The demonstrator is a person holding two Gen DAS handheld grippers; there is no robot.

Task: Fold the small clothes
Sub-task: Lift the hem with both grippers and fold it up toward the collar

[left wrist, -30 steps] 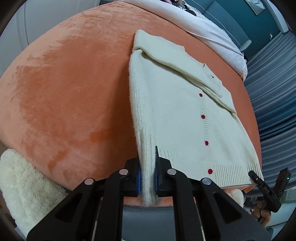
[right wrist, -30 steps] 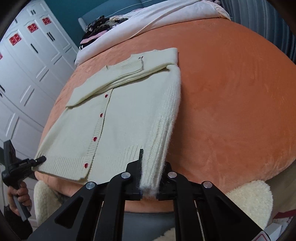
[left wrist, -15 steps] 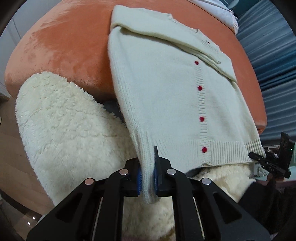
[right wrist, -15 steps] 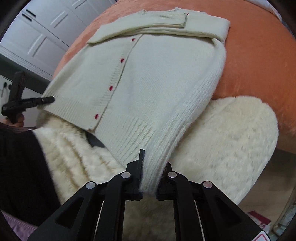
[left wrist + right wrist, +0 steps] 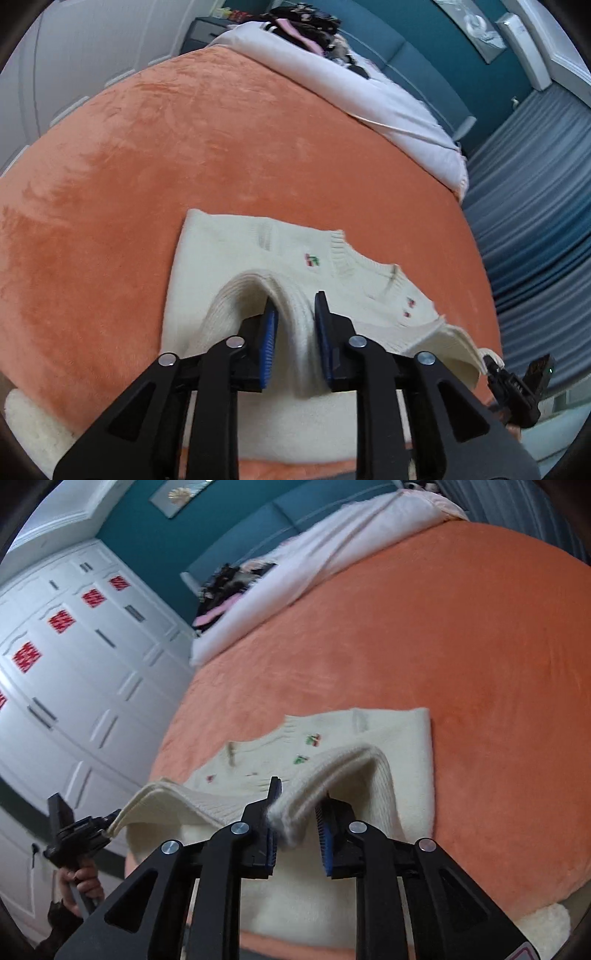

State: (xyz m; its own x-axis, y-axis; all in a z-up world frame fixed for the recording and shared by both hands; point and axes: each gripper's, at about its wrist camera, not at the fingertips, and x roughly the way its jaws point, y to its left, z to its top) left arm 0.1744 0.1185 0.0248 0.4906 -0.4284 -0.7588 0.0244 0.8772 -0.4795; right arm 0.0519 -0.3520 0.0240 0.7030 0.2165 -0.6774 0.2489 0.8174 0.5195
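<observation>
A cream knit cardigan (image 5: 236,254) with small cherry embroidery lies on the orange bedspread (image 5: 147,140), its lower half lifted and carried over the upper half. My left gripper (image 5: 295,332) has its jaws parted, with the cardigan's hem corner still lying between them. My right gripper (image 5: 295,819) is likewise parted around the opposite hem corner (image 5: 291,812). The cardigan also shows in the right wrist view (image 5: 402,734). Each gripper shows in the other's view: the right (image 5: 517,384) and the left (image 5: 77,830).
A white duvet (image 5: 369,96) and a pile of dark clothes (image 5: 310,22) lie at the bed's far end. White wardrobes (image 5: 74,664) stand on the left side, grey curtains (image 5: 535,177) on the right. A fluffy cream rug (image 5: 546,926) lies below the bed edge.
Both grippers swung the cardigan's hem up from below the bed edge and forward over the collar half. Their jaws went from clamped to parted.
</observation>
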